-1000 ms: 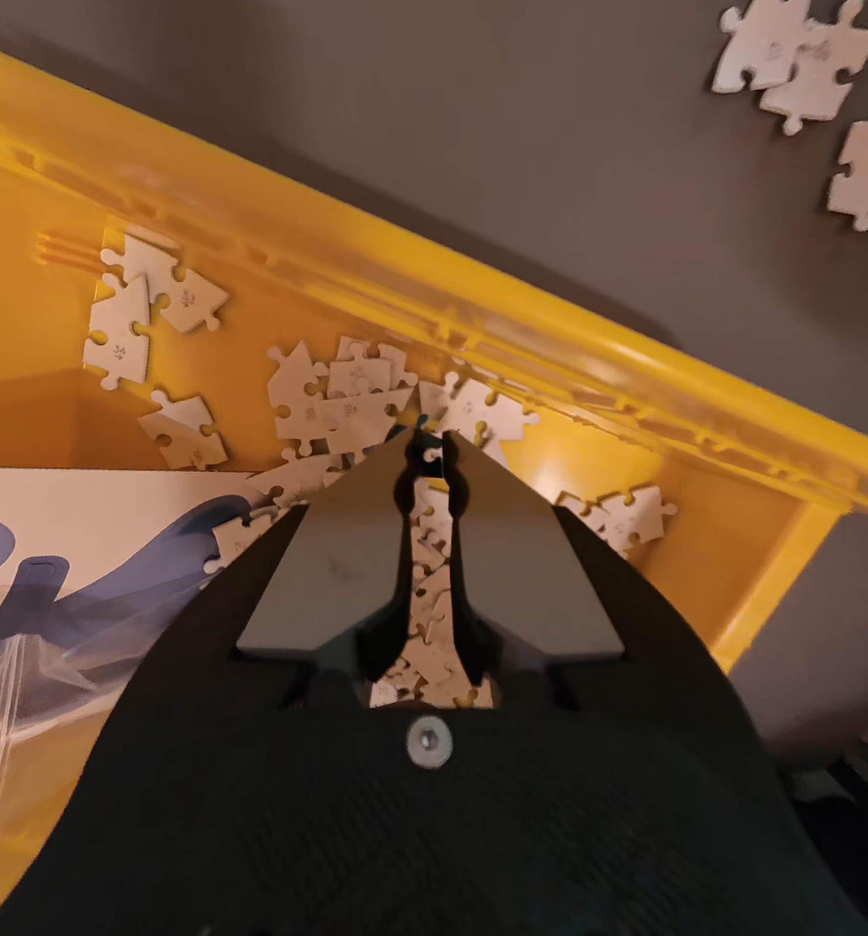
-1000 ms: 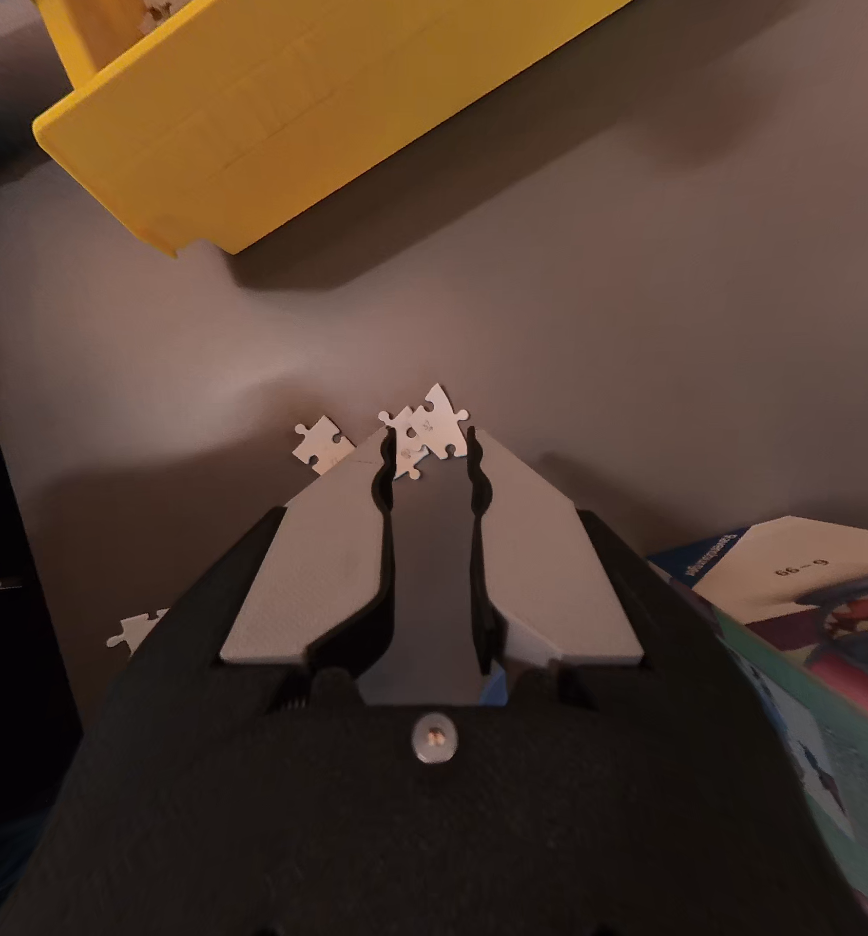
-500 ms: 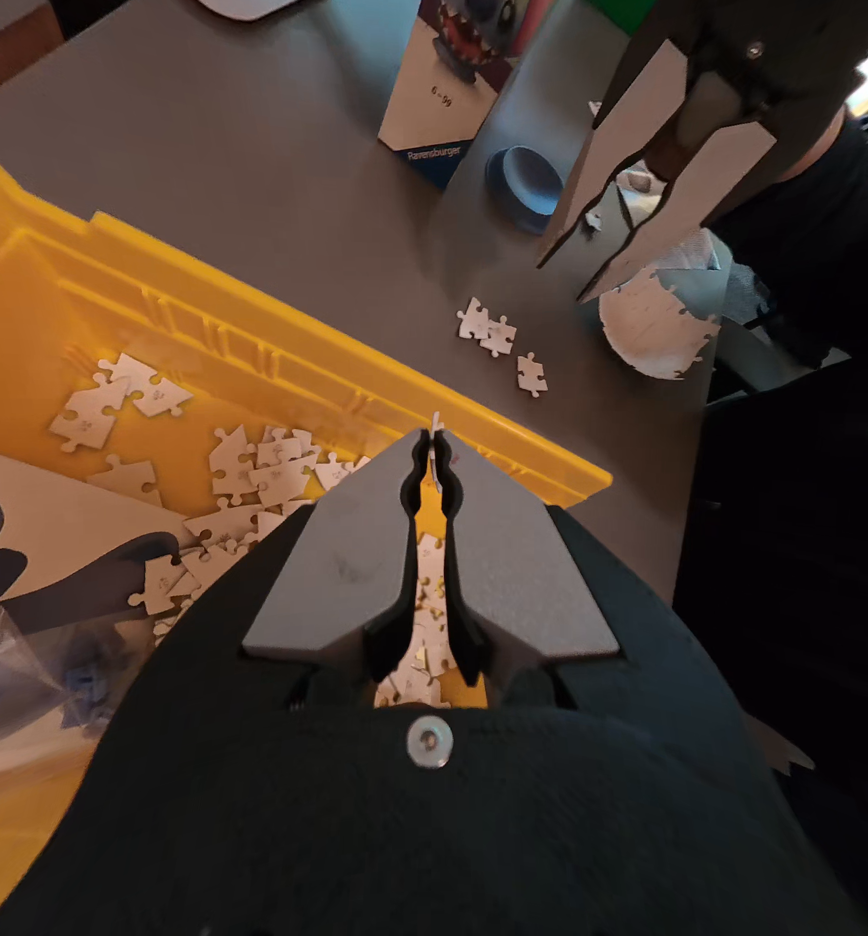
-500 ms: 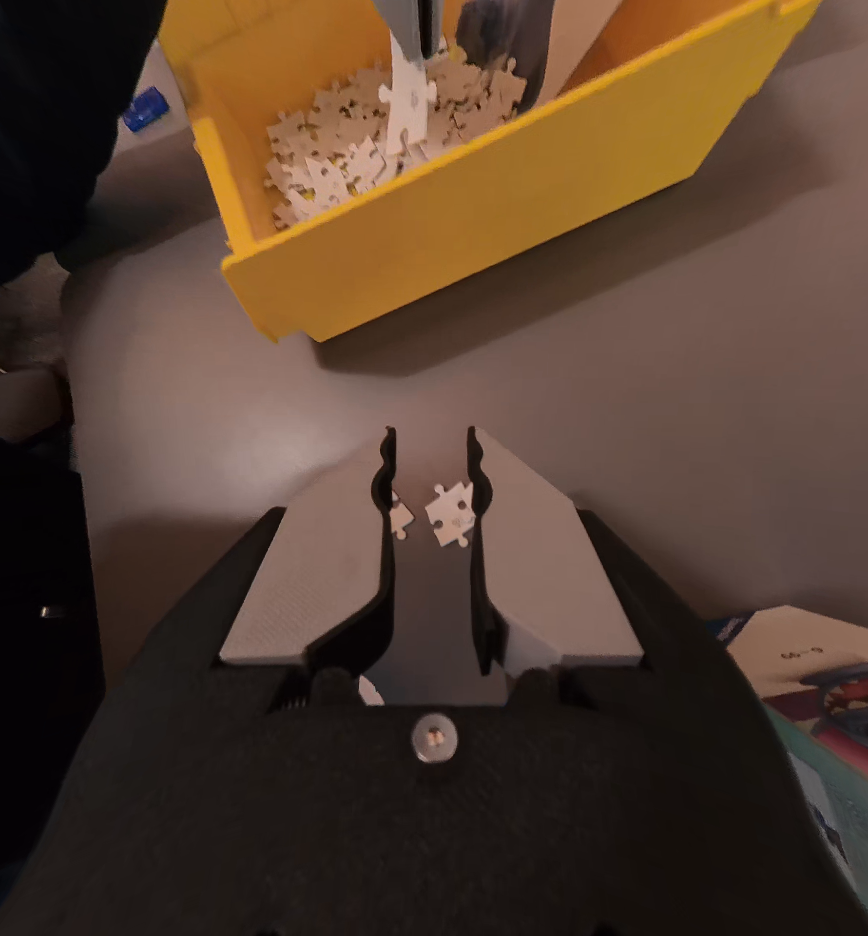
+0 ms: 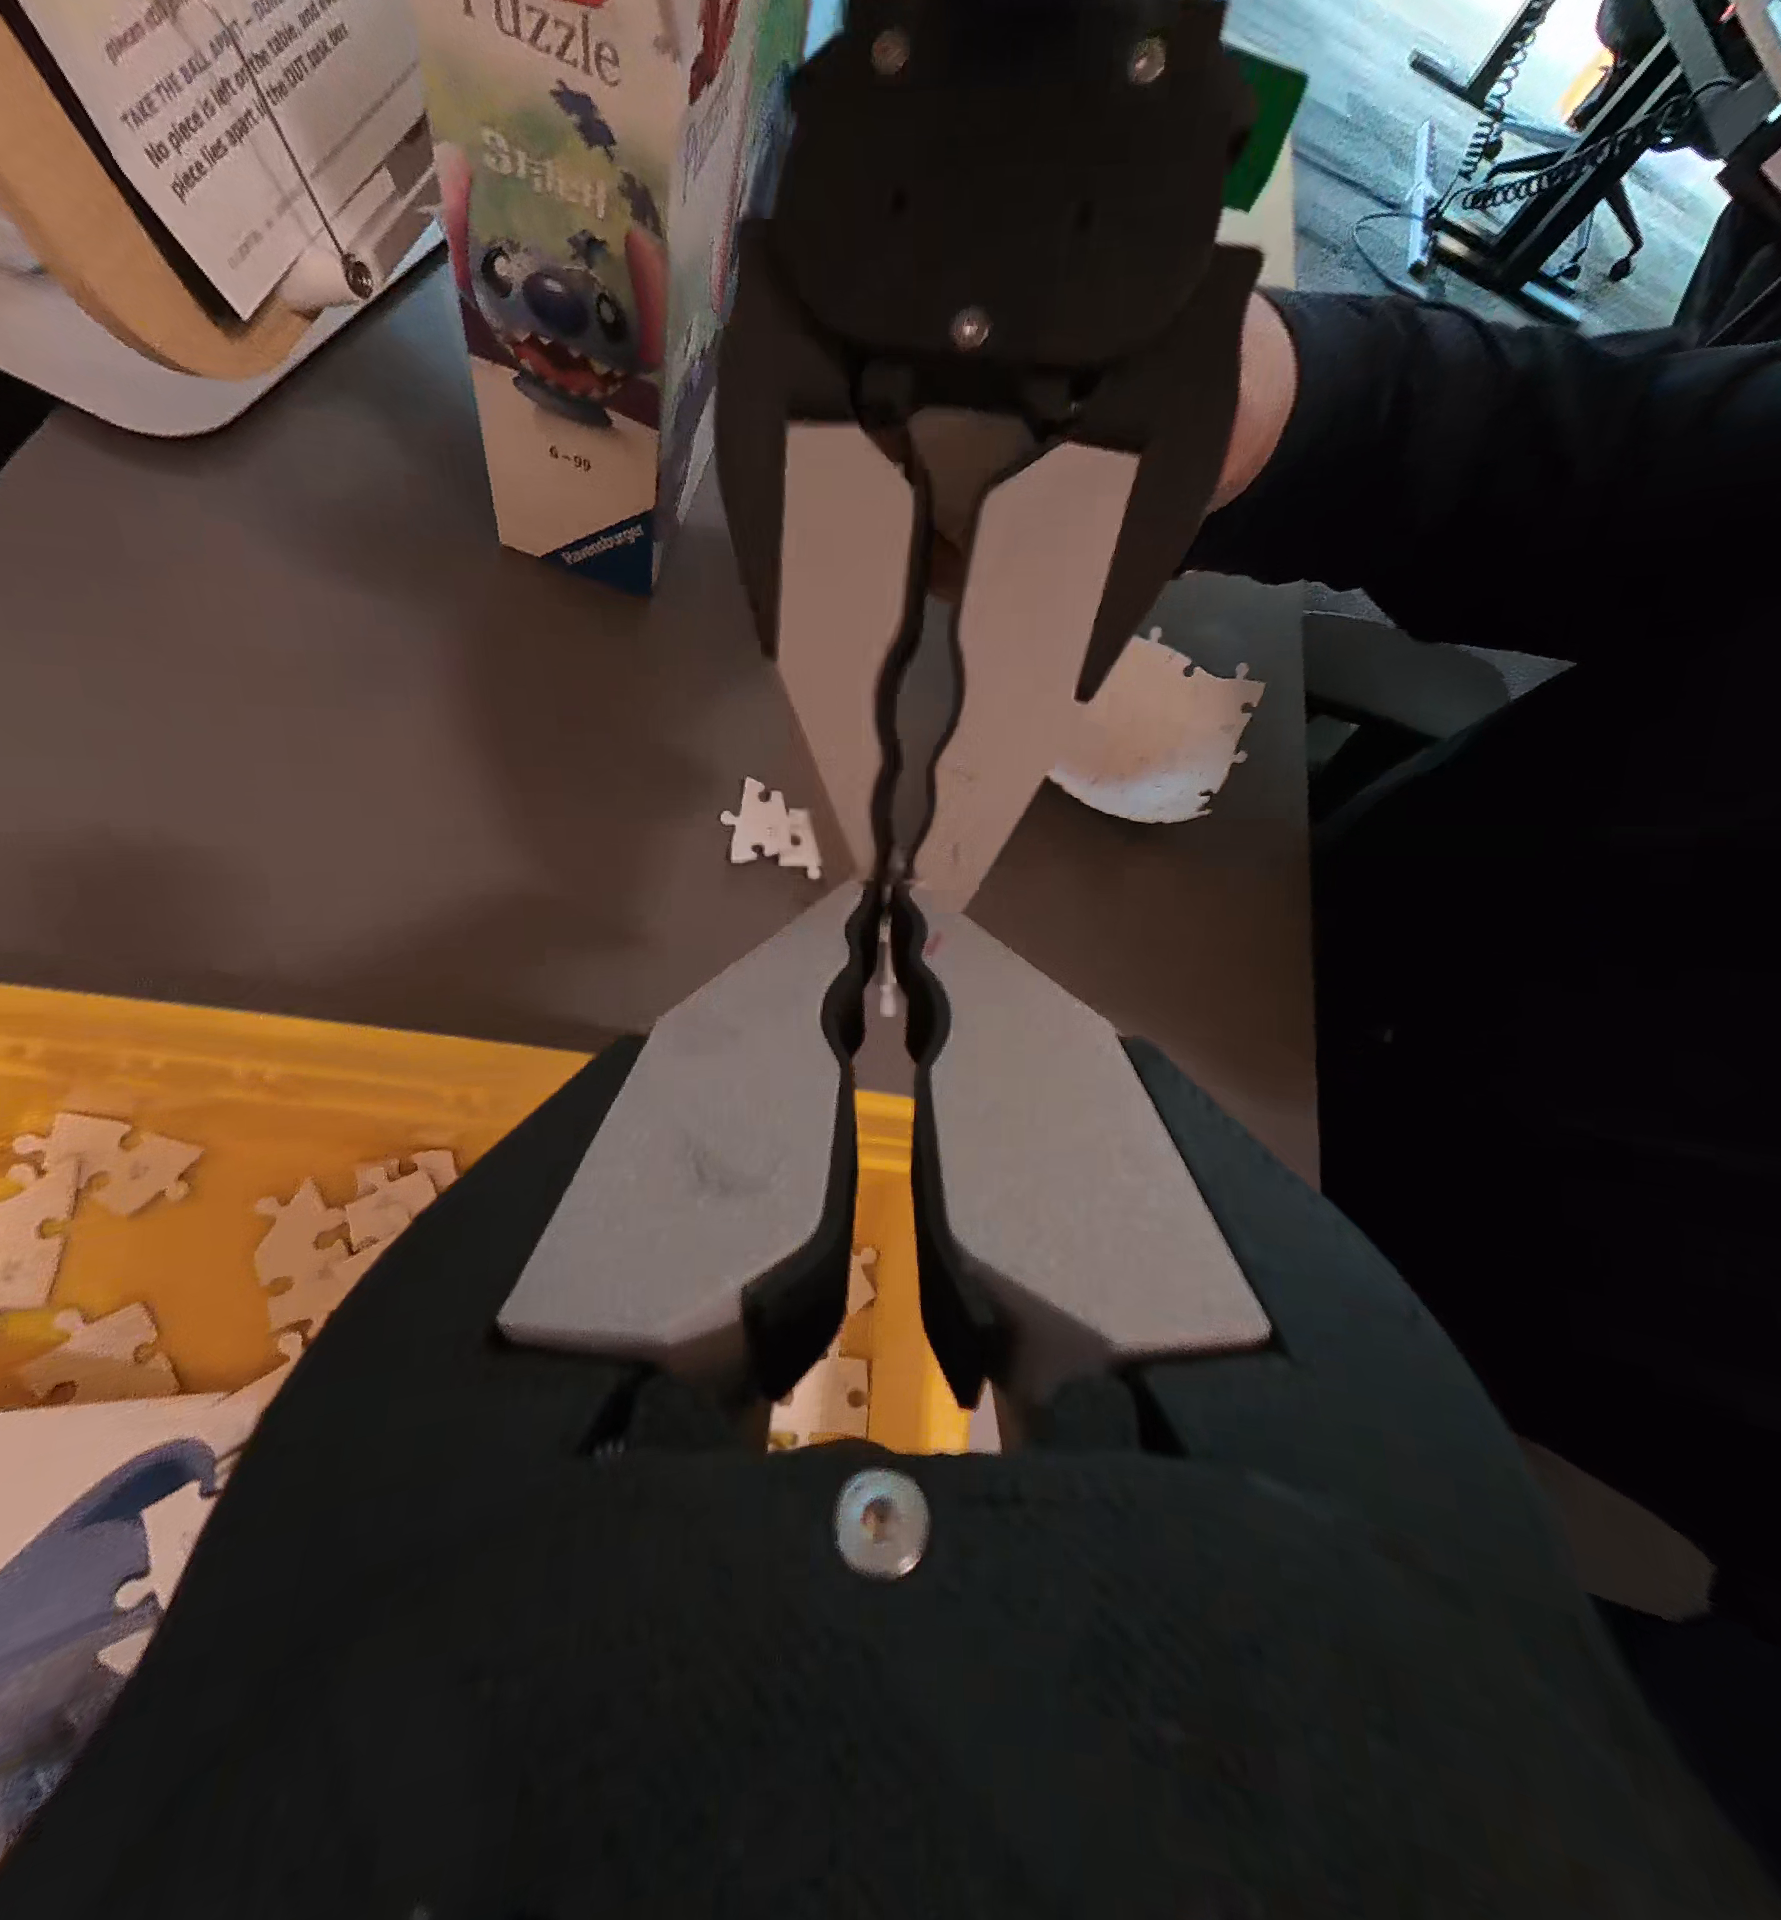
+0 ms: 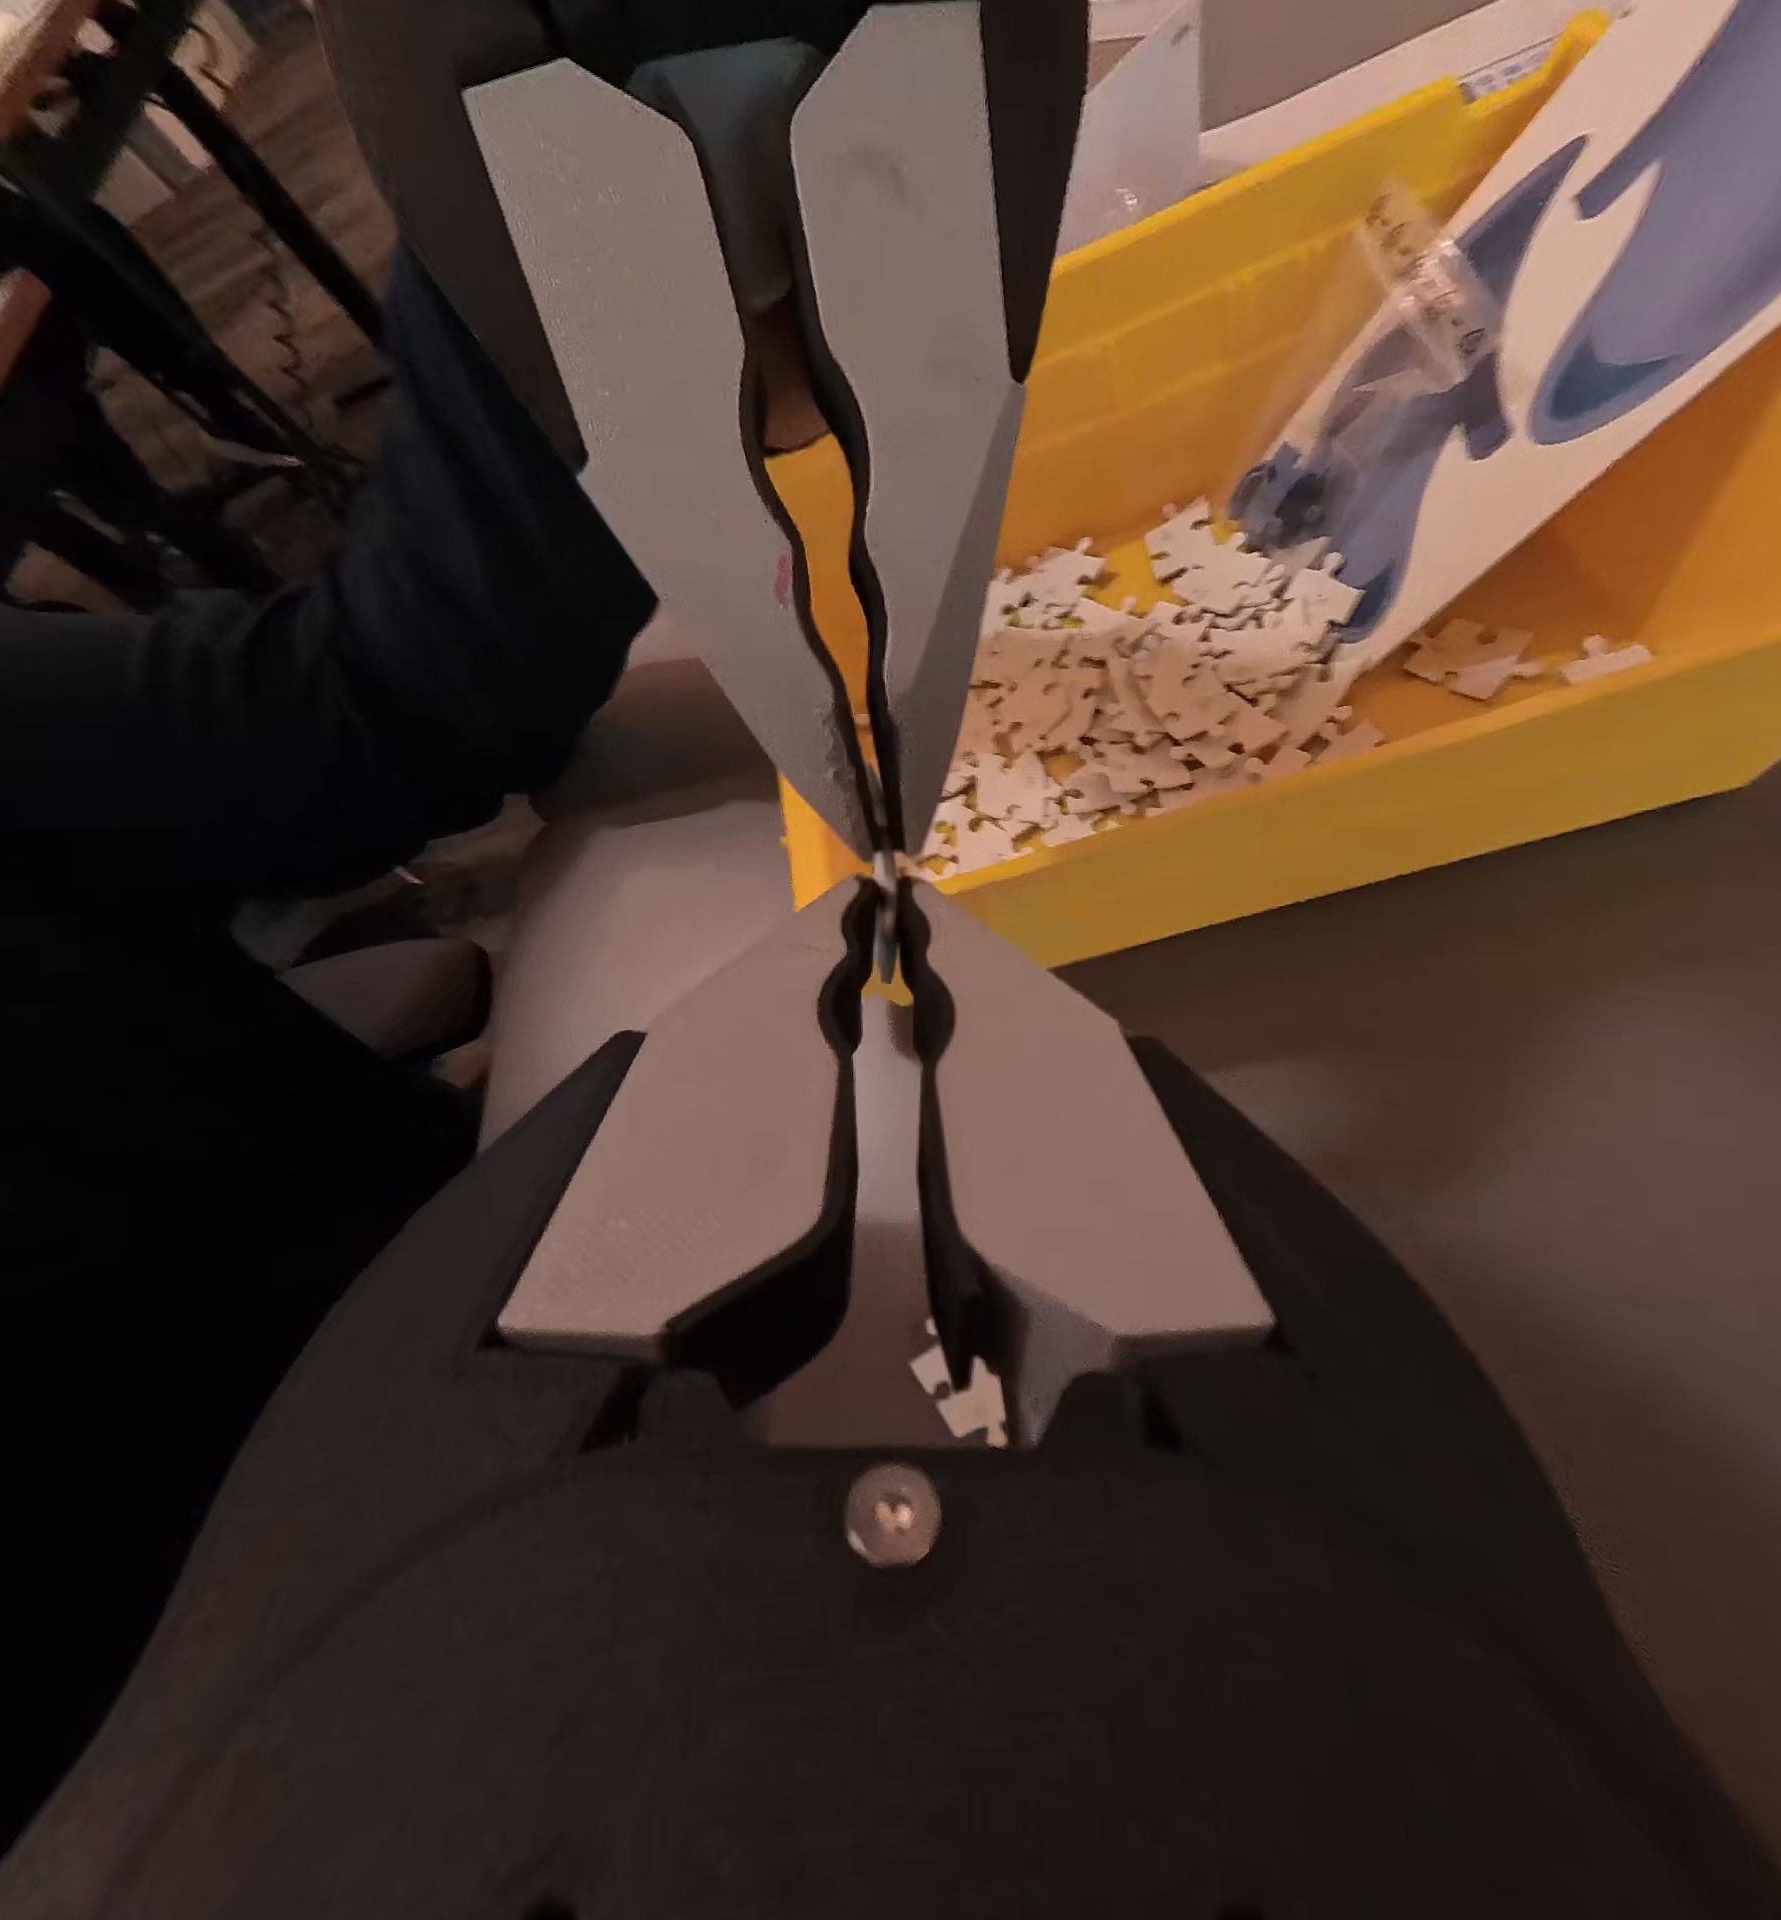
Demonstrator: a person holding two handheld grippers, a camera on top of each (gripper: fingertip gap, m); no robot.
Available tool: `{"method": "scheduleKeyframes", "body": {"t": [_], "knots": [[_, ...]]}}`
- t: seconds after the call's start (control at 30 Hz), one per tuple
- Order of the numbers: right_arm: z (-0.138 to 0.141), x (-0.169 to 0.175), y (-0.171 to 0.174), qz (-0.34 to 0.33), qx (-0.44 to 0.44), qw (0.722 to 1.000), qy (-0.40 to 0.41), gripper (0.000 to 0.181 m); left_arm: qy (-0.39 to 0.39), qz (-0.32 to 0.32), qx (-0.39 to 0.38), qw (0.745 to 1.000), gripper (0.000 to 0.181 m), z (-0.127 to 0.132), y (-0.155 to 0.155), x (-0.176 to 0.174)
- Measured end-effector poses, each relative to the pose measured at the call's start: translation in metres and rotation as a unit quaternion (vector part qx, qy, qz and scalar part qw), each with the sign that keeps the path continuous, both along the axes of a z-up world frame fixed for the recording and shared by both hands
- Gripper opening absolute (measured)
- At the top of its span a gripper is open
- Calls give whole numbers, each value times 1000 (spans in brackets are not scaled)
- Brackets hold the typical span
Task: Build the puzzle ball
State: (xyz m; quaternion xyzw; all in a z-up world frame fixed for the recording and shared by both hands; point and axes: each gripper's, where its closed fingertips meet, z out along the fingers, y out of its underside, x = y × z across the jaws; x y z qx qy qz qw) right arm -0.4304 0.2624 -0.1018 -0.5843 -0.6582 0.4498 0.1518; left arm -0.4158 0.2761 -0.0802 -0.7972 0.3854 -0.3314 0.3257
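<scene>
Left claw [image 5: 883,914] and right claw [image 6: 883,902], both of matte grey wedge fingers with wavy black inner edges, meet tip to tip above the dark table [image 5: 346,748]. Each is clamped on the same thin white puzzle piece [image 5: 884,961], seen edge-on. Half a second earlier the claws were well apart and only the left held the piece. The yellow plastic bin [image 6: 1281,831] holds a heap of pale loose pieces [image 6: 1125,686] and a printed card. The curved, partly built ball shell [image 5: 1156,748] lies on the table behind.
</scene>
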Motion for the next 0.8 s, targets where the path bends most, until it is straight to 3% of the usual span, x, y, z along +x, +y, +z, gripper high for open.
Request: {"method": "scheduleKeyframes", "body": {"t": [0.17,0.27,0.37,0.53,0.67,0.8], "knots": [[-8,13,2,8,-81,997,-13,0,26,22,0,999,2,-4,7,4],[-48,27,40,-52,-25,995,-85,0,79,107,40,990,11,-2,25,-27],[-88,38,75,-97,10,984,-150,0,76,155,50,984,15,8,31,-51],[-142,44,84,-93,-10,967,-238,1,64,201,40,977,20,10,38,-75],[-141,38,110,-134,60,962,-229,14,83,216,44,972,23,8,39,-85],[-125,33,113,-136,129,958,-216,28,101,256,64,959,26,14,45,-104]]}}
